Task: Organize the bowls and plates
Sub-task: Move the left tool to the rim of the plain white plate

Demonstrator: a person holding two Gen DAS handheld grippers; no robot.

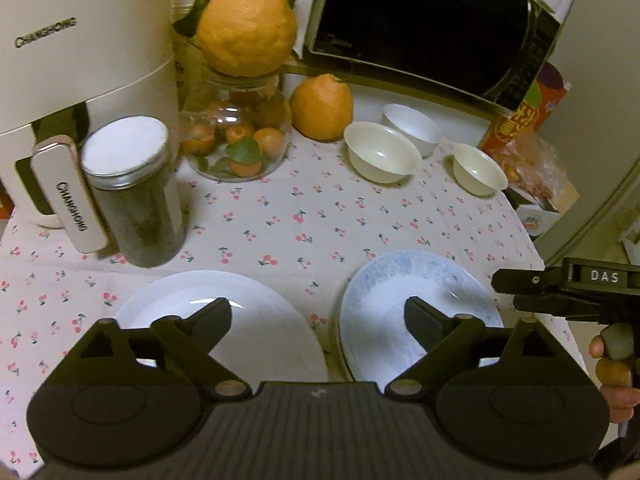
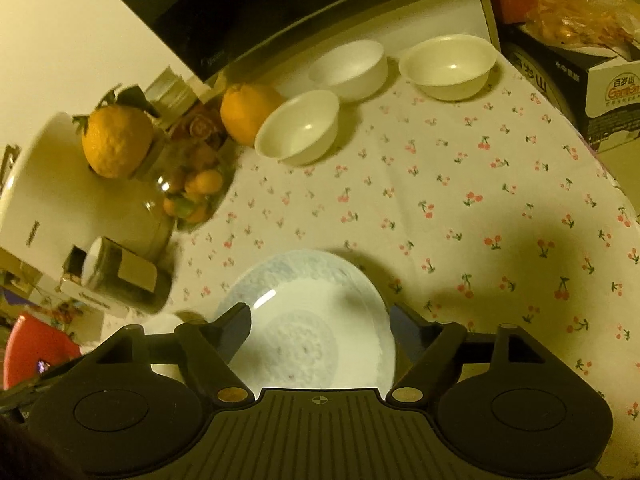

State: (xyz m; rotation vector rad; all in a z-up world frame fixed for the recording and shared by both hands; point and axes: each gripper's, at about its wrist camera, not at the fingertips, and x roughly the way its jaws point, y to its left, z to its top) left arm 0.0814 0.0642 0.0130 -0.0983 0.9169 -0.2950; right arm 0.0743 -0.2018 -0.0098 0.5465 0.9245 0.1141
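Observation:
Two plates lie side by side on the cherry-print tablecloth: a plain white plate on the left and a blue-patterned plate on the right. My left gripper hovers open above the gap between them, one finger over each plate. Open as well, my right gripper stands over the patterned plate, its fingers at the plate's left and right rims with no grip. It also shows at the right edge of the left wrist view. Three white bowls stand upright further back.
A white air fryer, a dark-filled jar, a glass jar of small oranges topped by a big citrus, and another citrus crowd the back left. A microwave sits behind. Boxes border the right.

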